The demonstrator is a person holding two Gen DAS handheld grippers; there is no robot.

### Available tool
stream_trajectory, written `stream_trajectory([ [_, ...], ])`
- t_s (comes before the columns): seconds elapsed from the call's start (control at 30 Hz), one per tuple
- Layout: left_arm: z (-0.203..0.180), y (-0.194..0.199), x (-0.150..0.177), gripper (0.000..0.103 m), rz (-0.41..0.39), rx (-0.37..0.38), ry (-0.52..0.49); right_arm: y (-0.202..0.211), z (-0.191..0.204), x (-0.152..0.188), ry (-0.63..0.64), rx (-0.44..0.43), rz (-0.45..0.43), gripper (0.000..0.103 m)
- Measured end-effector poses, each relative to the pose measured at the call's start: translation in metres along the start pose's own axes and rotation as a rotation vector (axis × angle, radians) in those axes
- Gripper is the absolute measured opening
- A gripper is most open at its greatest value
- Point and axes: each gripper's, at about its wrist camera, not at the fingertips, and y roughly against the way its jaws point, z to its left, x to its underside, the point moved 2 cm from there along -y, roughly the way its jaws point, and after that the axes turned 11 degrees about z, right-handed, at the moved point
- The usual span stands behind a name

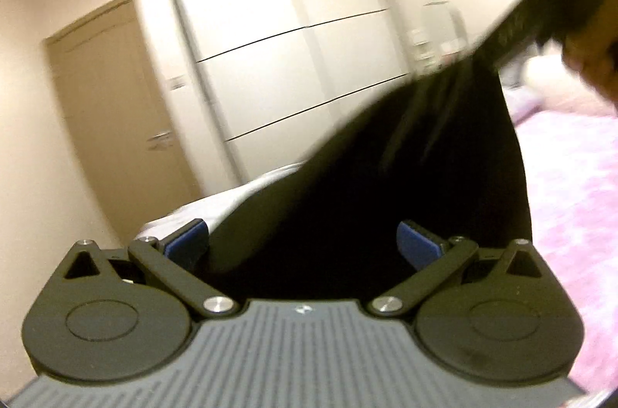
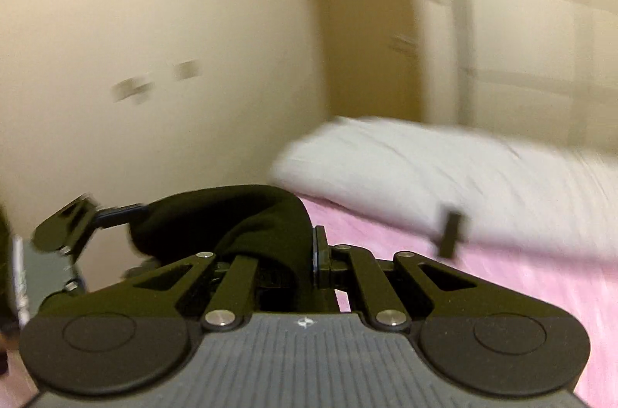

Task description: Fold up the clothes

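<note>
Our right gripper (image 2: pixel 309 253) is pinching the black garment (image 2: pixel 231 219). Our left gripper (image 1: pixel 303 246) is standing spread around it above the pink bedspread (image 1: pixel 571 184), and we are reading no writing anywhere.

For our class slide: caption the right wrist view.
Right tool shut on black garment above pink bedspread.

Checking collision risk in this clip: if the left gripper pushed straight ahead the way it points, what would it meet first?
The black garment lying between the left gripper's spread fingers; beyond it probably the bed, though depth is unclear.
</note>
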Motion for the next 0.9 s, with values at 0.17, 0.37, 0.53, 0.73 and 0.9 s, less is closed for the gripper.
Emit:
stream_trajectory([
  [0.17,-0.066,-0.034,-0.027,0.102,0.062,0.058,0.014,0.049,-0.146,0.086,-0.418,0.131,0.035,0.005],
  [0.37,-0.146,-0.083,-0.056,0.102,0.241,0.056,0.027,0.078,-0.32,0.216,-0.683,0.466,0.318,0.019],
  [0.53,-0.212,-0.101,-0.054,0.102,0.365,0.081,0.006,0.111,-0.379,0.288,-0.643,0.599,0.394,0.039],
  [0.73,-0.227,-0.136,-0.018,0.102,0.498,0.053,0.019,0.083,-0.368,0.286,-0.479,0.435,0.431,0.057],
  [0.9,-0.209,-0.15,0.014,0.102,0.57,-0.006,0.084,0.002,-0.299,0.256,-0.172,0.274,0.448,0.074],
])
